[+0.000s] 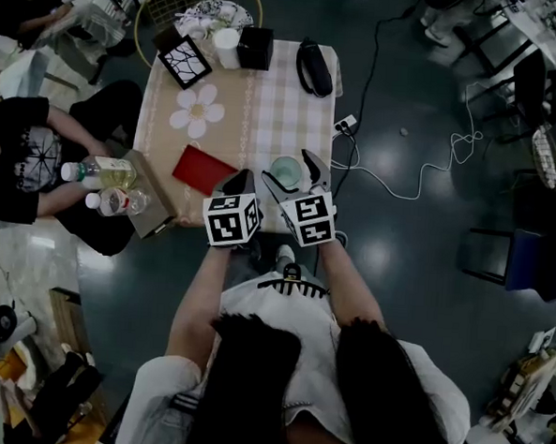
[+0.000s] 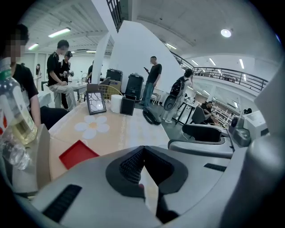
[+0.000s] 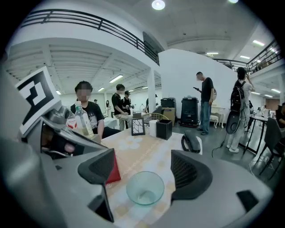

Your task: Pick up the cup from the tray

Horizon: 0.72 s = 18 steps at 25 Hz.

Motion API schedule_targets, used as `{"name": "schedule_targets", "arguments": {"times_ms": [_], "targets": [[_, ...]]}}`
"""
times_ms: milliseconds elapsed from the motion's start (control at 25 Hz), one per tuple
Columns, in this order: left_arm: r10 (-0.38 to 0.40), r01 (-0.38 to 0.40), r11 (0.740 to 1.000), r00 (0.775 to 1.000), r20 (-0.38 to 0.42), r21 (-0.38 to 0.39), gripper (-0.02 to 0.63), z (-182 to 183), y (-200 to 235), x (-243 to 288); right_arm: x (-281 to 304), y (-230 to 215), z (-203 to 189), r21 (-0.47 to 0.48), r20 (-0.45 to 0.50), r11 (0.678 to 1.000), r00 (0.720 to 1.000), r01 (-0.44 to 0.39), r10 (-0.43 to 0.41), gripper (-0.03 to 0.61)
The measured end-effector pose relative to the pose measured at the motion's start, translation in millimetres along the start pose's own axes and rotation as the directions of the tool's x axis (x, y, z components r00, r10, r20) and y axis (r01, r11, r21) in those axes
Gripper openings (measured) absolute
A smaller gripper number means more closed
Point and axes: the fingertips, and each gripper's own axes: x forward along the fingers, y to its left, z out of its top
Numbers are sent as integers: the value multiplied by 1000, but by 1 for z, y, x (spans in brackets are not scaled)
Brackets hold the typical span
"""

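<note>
A clear greenish glass cup [image 1: 286,173] stands on the checked cloth near the table's front edge, just right of a flat red tray [image 1: 199,167]. It stands on the cloth beside the tray. My right gripper [image 1: 296,178] is open, with one finger on each side of the cup [image 3: 145,188]. I cannot tell whether the fingers touch the glass. Part of the red tray [image 3: 114,171] shows behind the right gripper's left finger. My left gripper [image 1: 241,182] hovers at the tray's right end [image 2: 78,153]. Its jaws [image 2: 143,151] are shut, tips together, with nothing between them.
At the table's far end are a picture frame [image 1: 184,61], a white cylinder [image 1: 226,46], a black box [image 1: 256,48] and a black pouch [image 1: 314,67]. A flower mat [image 1: 197,110] lies mid-table. Bottles [image 1: 98,172] and a seated person are on the left.
</note>
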Motion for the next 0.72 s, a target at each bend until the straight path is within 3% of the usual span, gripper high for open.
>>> {"name": "schedule_targets", "arguments": {"times_ms": [280, 520, 720], "targets": [[6, -6, 1000, 999, 34, -8, 6, 4, -7, -5, -5, 7, -4, -32, -29, 999, 999, -21, 20, 392], [11, -11, 1000, 999, 39, -6, 6, 1, -11, -9, -14, 1, 0, -5, -25, 1000, 999, 22, -22, 205], [9, -9, 1000, 999, 42, -2, 6, -1, -15, -11, -20, -3, 0, 4, -25, 999, 999, 48, -48, 85]]}}
